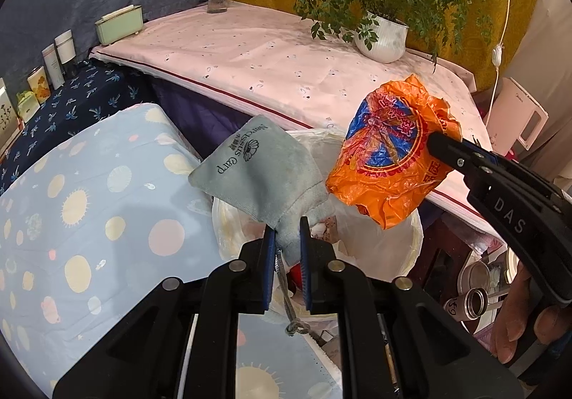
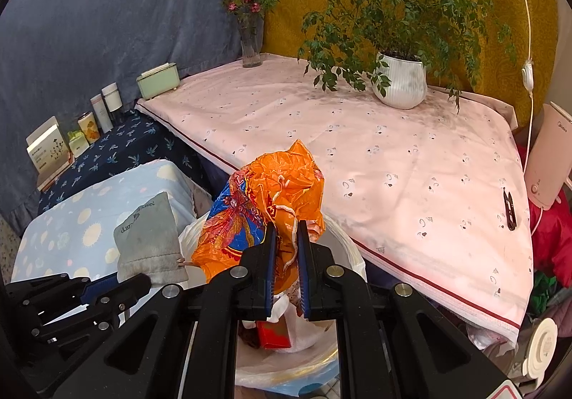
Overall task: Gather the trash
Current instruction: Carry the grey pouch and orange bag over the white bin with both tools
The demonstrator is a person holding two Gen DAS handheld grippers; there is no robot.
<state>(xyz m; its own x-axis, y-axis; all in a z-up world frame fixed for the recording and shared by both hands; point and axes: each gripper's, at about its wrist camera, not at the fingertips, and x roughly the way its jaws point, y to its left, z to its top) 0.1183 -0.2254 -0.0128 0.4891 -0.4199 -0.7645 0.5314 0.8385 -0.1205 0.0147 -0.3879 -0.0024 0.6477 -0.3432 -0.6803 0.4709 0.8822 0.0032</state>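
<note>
My left gripper point(image 1: 287, 232) is shut on the gathered neck of a grey drawstring pouch point(image 1: 261, 173) printed with dark lettering; its cord dangles below the pads. In the right wrist view the same grey pouch point(image 2: 150, 238) hangs at the lower left, with the left gripper point(image 2: 118, 286) on it. My right gripper point(image 2: 286, 238) is shut on a crumpled orange plastic bag point(image 2: 264, 206) with a blue and red print. That orange bag point(image 1: 389, 156) also shows in the left wrist view, with the right gripper point(image 1: 434, 141) on it. Both items hang over a bin lined with a white bag point(image 1: 379, 241), with trash inside point(image 2: 273, 331).
A table under a pink cloth point(image 2: 357, 148) carries a potted plant point(image 2: 400, 84), a flower vase point(image 2: 250, 41), a green box point(image 2: 159, 79) and small black clippers point(image 2: 509, 209). A dotted light-blue surface point(image 1: 89, 213) lies left of the bin. Jars and tins point(image 1: 472, 291) sit lower right.
</note>
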